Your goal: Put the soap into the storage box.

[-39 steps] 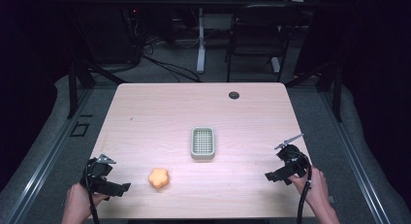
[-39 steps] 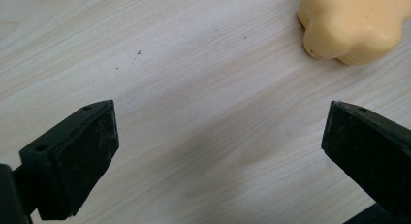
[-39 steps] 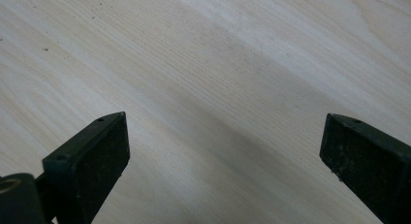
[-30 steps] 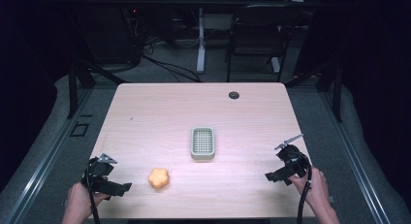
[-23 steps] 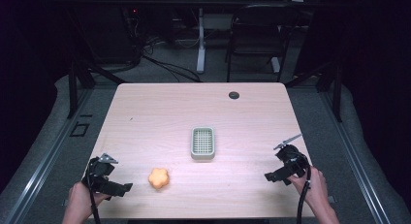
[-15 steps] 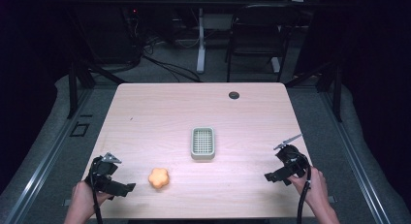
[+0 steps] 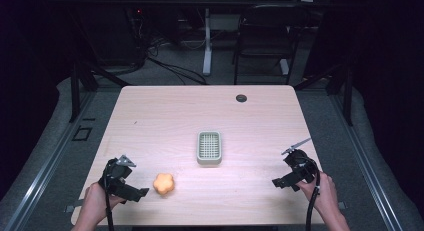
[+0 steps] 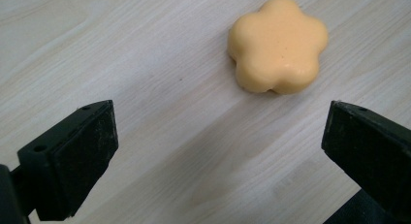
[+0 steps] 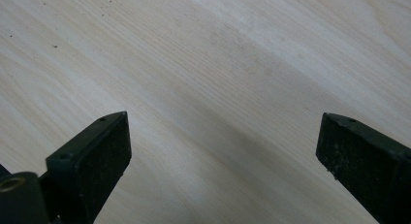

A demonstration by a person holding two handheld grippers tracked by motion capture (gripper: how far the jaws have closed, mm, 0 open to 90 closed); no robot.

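An orange flower-shaped soap [image 7: 164, 183] lies on the wooden table [image 7: 165, 121] near its front left. In the left gripper view the soap [image 8: 277, 44] sits a short way ahead of the jaws, toward the right one. My left gripper [image 7: 134, 192] [image 8: 218, 141] is open, just left of the soap and apart from it. A grey-green slotted soap dish [image 7: 209, 147] stands at the table's middle. My right gripper [image 7: 278, 182] [image 9: 223, 156] is open near the front right edge, with bare wood between its jaws.
A small dark round grommet [image 7: 241, 98] is set in the table near its far edge. Beyond the table stand a chair [image 7: 262, 36], a desk leg and cables on the floor. Metal rails run along both sides of the table.
My left gripper has moved slightly right and forward toward the soap. The right gripper has barely shifted.
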